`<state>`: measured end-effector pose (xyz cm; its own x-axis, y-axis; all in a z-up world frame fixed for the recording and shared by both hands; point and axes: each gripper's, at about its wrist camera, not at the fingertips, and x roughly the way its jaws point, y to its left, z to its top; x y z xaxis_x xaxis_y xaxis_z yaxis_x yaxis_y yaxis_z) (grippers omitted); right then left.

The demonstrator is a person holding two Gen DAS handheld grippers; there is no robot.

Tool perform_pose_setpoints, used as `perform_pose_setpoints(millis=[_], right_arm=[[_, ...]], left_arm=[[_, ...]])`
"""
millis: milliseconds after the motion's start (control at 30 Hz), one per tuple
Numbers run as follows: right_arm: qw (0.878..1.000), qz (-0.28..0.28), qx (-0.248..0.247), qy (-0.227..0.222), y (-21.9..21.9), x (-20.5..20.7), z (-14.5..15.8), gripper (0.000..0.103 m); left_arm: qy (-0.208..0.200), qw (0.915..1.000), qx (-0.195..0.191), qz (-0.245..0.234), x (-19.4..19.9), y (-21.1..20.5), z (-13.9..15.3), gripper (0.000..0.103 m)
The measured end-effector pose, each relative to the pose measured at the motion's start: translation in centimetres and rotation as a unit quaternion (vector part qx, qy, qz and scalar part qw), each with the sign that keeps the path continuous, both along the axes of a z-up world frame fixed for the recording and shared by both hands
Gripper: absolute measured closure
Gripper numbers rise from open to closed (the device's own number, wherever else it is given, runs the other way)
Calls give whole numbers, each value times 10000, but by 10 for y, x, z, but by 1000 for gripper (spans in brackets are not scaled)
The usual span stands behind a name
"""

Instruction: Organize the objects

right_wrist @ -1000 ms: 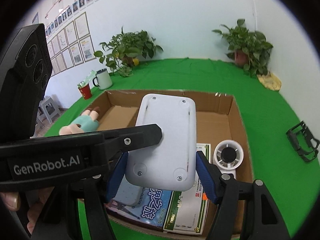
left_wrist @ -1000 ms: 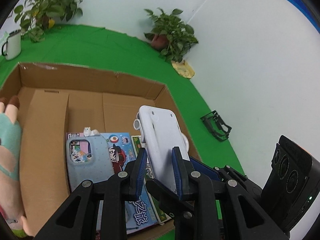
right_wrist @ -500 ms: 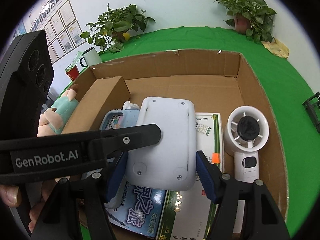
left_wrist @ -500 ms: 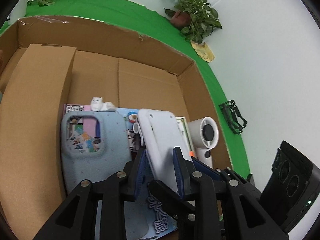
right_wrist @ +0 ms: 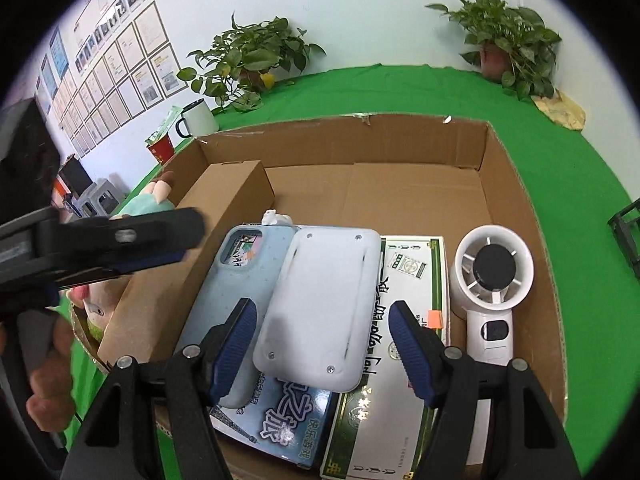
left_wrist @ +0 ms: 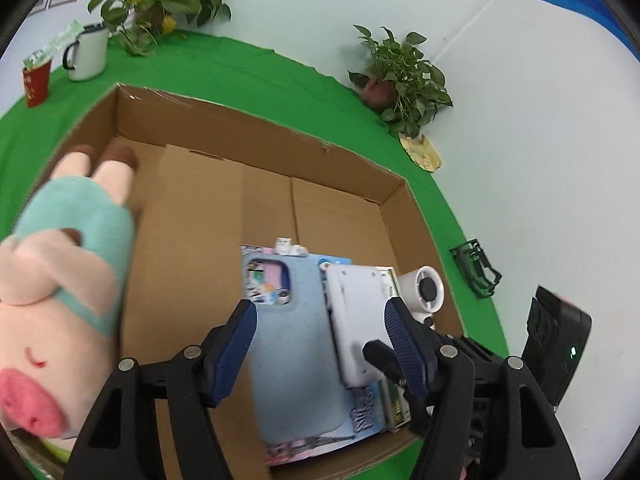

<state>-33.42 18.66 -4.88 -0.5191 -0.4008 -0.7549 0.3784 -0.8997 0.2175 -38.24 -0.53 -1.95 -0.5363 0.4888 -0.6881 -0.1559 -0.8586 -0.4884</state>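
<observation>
An open cardboard box point(right_wrist: 516, 184) point(left_wrist: 256, 128) sits on green cloth. A white slab-shaped device point(right_wrist: 320, 312) point(left_wrist: 356, 320) lies in it, resting on a blue phone case point(right_wrist: 228, 292) point(left_wrist: 292, 344), a blue game box point(right_wrist: 280, 424) and a white-and-green carton point(right_wrist: 404, 280). My left gripper point(left_wrist: 320, 340) is open and empty above the case and device. My right gripper point(right_wrist: 320, 344) is open, its fingers either side of the device without touching it. A white handheld fan point(right_wrist: 492, 284) point(left_wrist: 424, 292) lies at the right of the box.
A plush pig point(left_wrist: 60, 264) point(right_wrist: 148, 204) lies over the box's left wall. A small cardboard box point(right_wrist: 216, 224) lies inside the box at the left. A white mug point(left_wrist: 86, 56), a red cup point(left_wrist: 36, 84), two potted plants point(left_wrist: 400, 76) and a black rack point(left_wrist: 476, 268) stand around.
Both grippers opened and let go of the white device, which now lies in the box. The left gripper swung left and back, bringing the plush pig into view.
</observation>
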Motion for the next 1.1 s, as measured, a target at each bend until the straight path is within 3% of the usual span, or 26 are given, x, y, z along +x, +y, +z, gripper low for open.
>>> perform_pose_setpoints(millis=[67,200,333,433,500,533,600,800,933,1100], right_arm=[[9999,62,43,-81,-5,0,-5,43],[9999,55,95,-28,-11,6,-6,44],[9993,74,290,214,-15,15,-1,42],[9966,-93,479,670,-13,30,7,15],[9938,-142,616,911,-11,39,9,13],[9936,-129,657,909,-12,39,8,11],[9950,-95,633,761,-14,33,4,6],[9956,-111,766,537,-30,12,-4,6],[9970,-151,736,188,-27,4,-20,6],[9965,-57,772,299,-22,12,-17,13]], left_arm=[[110,9997,-201,-1,9,-6,2,38],[367,9981,-497,34,26,-13,4,38],[990,9869,-1238,295,50,-11,5,30],[1458,9711,-1816,521,69,-9,-1,13],[1653,9610,-2130,608,80,-6,-4,2],[1708,9572,-2252,618,85,-4,-7,1],[1652,9570,-2318,560,87,-1,-12,1],[1430,9655,-2083,636,84,-2,-21,1],[1416,9642,-2162,596,83,2,-26,1],[1366,9634,-2217,631,80,3,-35,1]])
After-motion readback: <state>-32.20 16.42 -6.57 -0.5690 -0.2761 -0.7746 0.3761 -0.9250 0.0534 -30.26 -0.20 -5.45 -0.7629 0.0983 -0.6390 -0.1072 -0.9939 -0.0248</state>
